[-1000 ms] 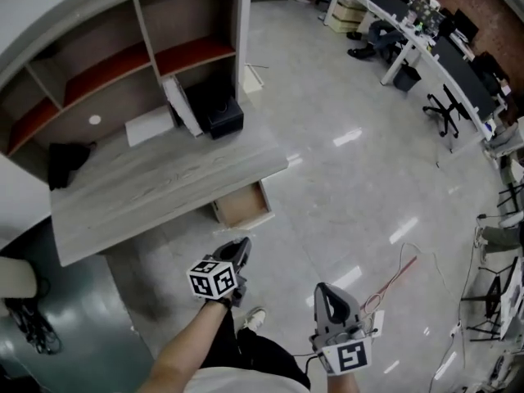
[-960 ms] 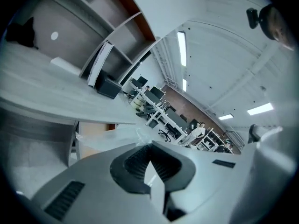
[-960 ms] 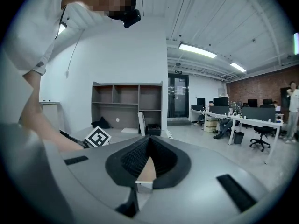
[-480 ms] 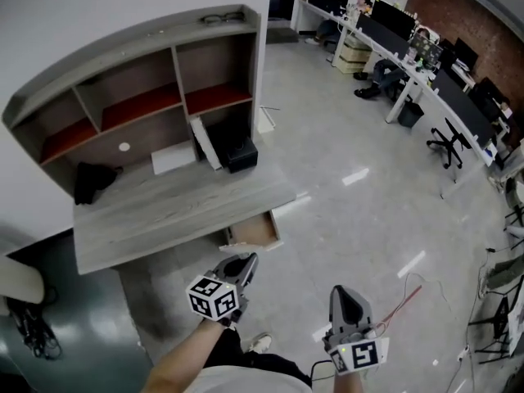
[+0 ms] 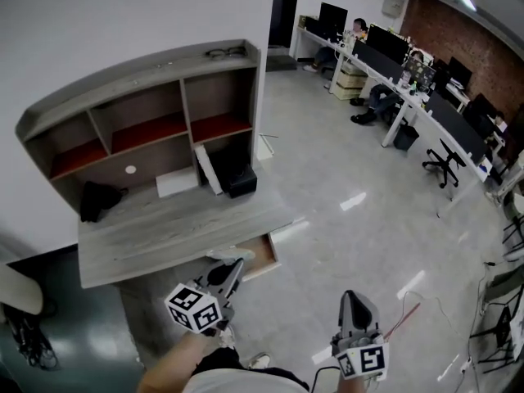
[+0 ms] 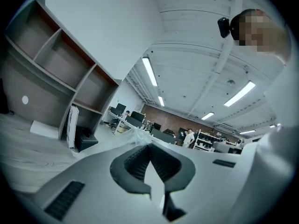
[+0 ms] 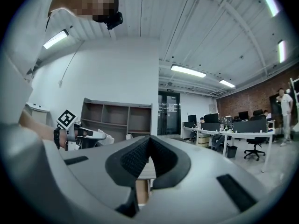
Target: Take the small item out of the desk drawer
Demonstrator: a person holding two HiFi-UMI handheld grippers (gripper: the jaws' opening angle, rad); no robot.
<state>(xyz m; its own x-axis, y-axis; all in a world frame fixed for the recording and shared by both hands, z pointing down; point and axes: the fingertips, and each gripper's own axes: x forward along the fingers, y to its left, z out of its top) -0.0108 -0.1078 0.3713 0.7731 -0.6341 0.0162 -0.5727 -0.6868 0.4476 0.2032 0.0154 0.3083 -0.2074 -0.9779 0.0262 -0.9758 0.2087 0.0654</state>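
Your L gripper (image 5: 232, 264) is clamped shut on the small item (image 5: 219, 255), a scrap of clear crinkly plastic, so thin that the pads look to meet.

Head view shows it only as a pale smudge at the tips. In that pic it sits just over the open drawer (image 5: 262, 256), which is under the right end of the desk (image 5: 164, 228).

L gripper view tells you more. The film (image 6: 133, 135) pokes out past the tips to the upper left, and you can see the office thru it. That view has no drawer in it.

R gripper view catches the L gripper side-on, marker cube up and a pale wad at its tip. It's in the air in front of the hutch (image 7: 117, 115).

R gripper (image 5: 350, 295): jaws together w/ nothing between them, plain in its own view. Head view shows it only from behind, low at right over bare floor, well apart from the desk.

Only the head view takes in the whole desk:
- dark bag (image 5: 98, 196) at the left
- white sheet (image 5: 176, 182) lying flat
- white panel (image 5: 205, 169) leaning by the black box (image 5: 241, 178)

L gripper view shows the box, panel & sheet but cuts the bag off. Only the head view shows the red cable (image 5: 405, 313) on the floor near the R gripper.
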